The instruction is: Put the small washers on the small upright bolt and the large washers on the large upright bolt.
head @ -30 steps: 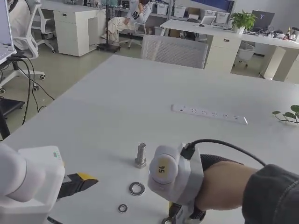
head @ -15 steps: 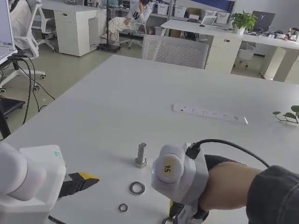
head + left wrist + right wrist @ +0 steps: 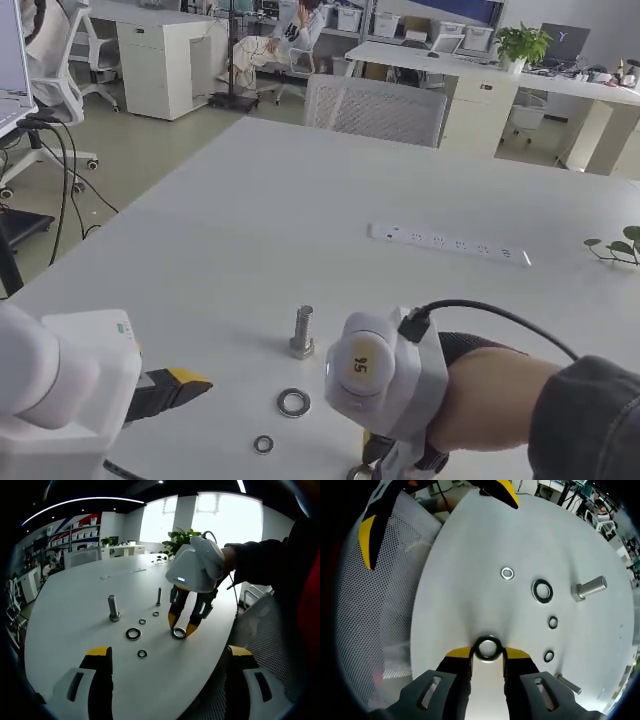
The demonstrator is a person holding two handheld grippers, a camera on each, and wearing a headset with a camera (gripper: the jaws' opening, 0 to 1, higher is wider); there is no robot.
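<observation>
Large washer [image 3: 488, 648] is pinched flat between the yellow tips of my right claw [image 3: 183, 625], down at the desk [image 3: 250, 230] surface near its front edge; can't tell whether it's lifted clear. Next out: second large washer [image 3: 133, 633] lies flat, apart from the claw, between it and the large bolt [image 3: 113, 608], which stands upright on its head. Two small washers [image 3: 142, 621] lie close together toward the small bolt [image 3: 159, 596], also upright, further back. Third small washer [image 3: 142, 654] lies alone on the near side, closest to my left claw [image 3: 167, 652]. Left claw is spread wide, low at the desk edge, aimed at the washers, touching none. Power strip [image 3: 447, 243] lies well beyond the bolts, mid-desk
</observation>
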